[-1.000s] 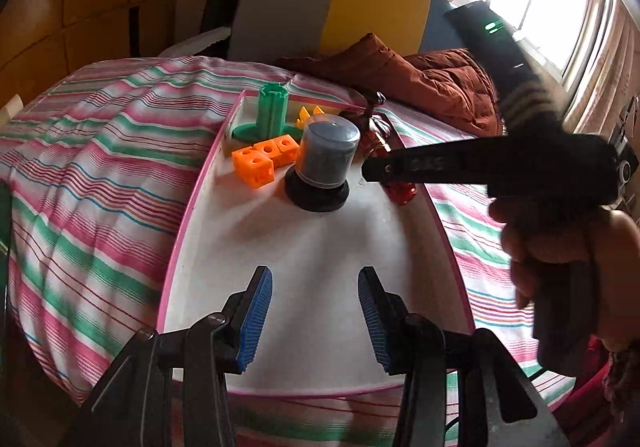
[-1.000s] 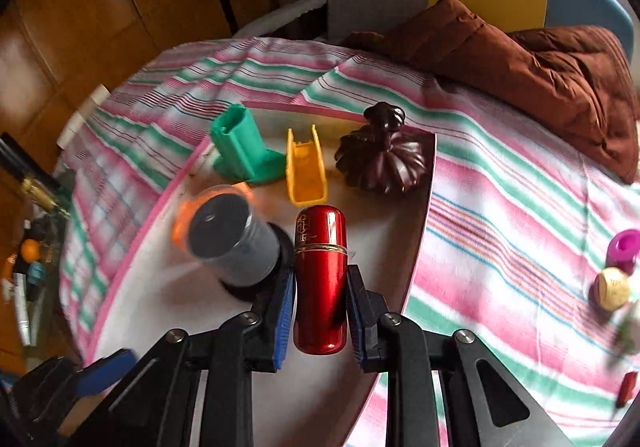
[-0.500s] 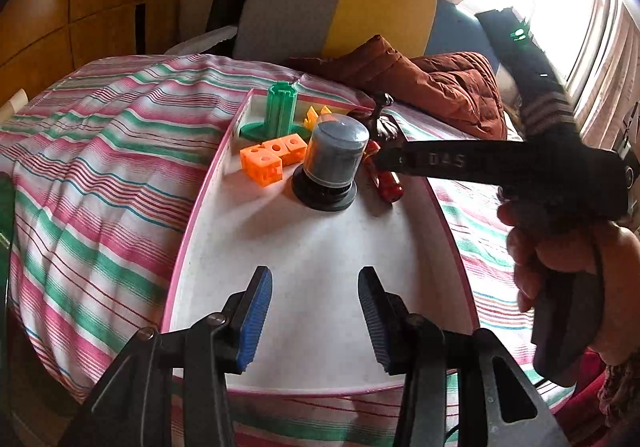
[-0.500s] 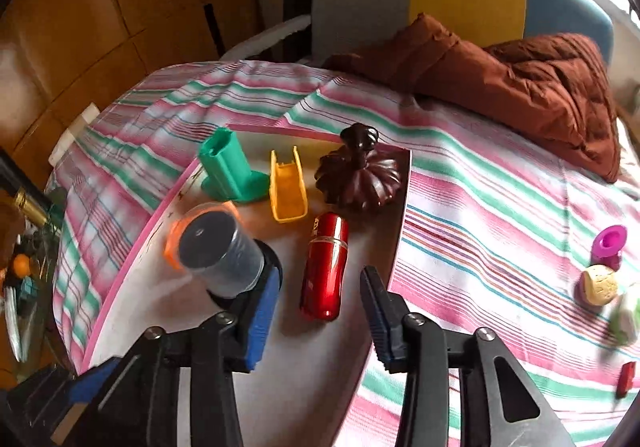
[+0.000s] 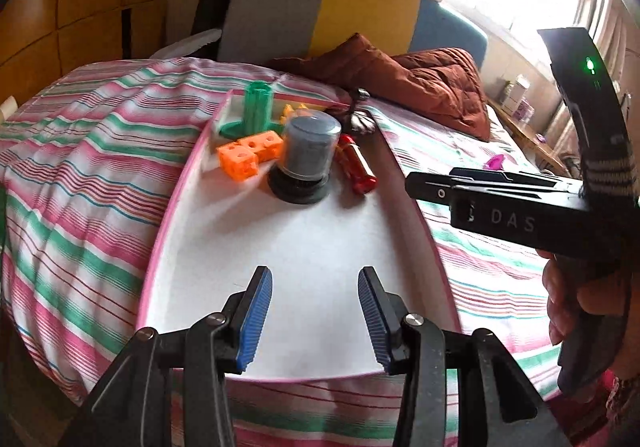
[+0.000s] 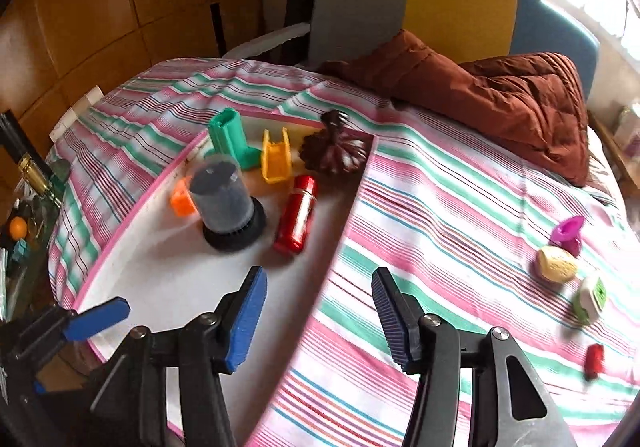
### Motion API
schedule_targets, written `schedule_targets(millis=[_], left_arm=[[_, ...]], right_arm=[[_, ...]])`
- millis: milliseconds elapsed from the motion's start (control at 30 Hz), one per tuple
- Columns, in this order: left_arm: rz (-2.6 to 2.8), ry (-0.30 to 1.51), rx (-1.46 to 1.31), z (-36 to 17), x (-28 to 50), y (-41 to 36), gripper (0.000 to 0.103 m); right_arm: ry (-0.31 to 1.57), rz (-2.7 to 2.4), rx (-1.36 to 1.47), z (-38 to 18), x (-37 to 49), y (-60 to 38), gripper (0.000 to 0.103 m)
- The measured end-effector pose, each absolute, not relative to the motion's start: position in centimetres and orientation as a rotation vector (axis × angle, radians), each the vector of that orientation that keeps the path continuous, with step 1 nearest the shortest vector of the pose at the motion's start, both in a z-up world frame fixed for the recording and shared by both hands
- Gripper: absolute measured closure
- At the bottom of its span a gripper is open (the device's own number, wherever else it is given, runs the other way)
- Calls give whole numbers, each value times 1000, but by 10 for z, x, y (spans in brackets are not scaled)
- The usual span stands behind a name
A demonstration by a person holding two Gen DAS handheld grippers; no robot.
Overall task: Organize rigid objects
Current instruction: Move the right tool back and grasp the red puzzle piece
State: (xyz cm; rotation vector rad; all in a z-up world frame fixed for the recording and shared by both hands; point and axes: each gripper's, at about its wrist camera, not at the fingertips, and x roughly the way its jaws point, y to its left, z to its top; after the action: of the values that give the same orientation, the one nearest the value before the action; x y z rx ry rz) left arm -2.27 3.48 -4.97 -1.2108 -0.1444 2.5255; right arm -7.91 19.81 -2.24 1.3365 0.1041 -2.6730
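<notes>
A white tray with a pink rim (image 5: 304, 267) (image 6: 168, 287) lies on the striped bed. On its far end lie a red metallic cylinder (image 5: 357, 171) (image 6: 297, 215), a grey capped jar on a black base (image 5: 309, 163) (image 6: 228, 207), orange cubes (image 5: 248, 153), a green post (image 5: 258, 111) (image 6: 232, 139), a yellow channel piece (image 6: 276, 161) and a dark brown pumpkin shape (image 6: 334, 151). My left gripper (image 5: 315, 321) is open and empty over the tray's near end. My right gripper (image 6: 318, 321) is open and empty above the tray's right rim, drawn back from the red cylinder.
Loose on the bedspread at the right lie a magenta piece (image 6: 568, 233), a cream lump (image 6: 557, 265), a white-and-green block (image 6: 591, 297) and a small red piece (image 6: 594, 357). A brown quilt (image 6: 500, 95) lies at the far side, a bedside shelf with clutter (image 6: 24, 231) at the left.
My right gripper let go of the red cylinder, opened wide and pulled back to the right. The cylinder now lies on the tray beside the jar. My left gripper stayed open.
</notes>
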Motion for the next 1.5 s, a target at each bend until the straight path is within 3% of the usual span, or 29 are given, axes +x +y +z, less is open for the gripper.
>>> schedule_targets(millis=[267, 567, 933, 1200, 1500], left_arm=[[2481, -81, -1136, -43, -1, 57, 58], [2439, -12, -1113, -40, 15, 75, 58], [2373, 82, -1086, -36, 31, 109, 58], [2339, 154, -1058, -31, 42, 130, 58], [2312, 185, -1057, -32, 45, 148, 58]], right_arm=[[85, -2728, 1423, -28, -58, 246, 47], [182, -2826, 1607, -40, -33, 330, 47], [65, -2982, 1855, -45, -11, 449, 46], [131, -3016, 1859, -50, -24, 497, 38], [-182, -2986, 1826, -69, -24, 525, 37]])
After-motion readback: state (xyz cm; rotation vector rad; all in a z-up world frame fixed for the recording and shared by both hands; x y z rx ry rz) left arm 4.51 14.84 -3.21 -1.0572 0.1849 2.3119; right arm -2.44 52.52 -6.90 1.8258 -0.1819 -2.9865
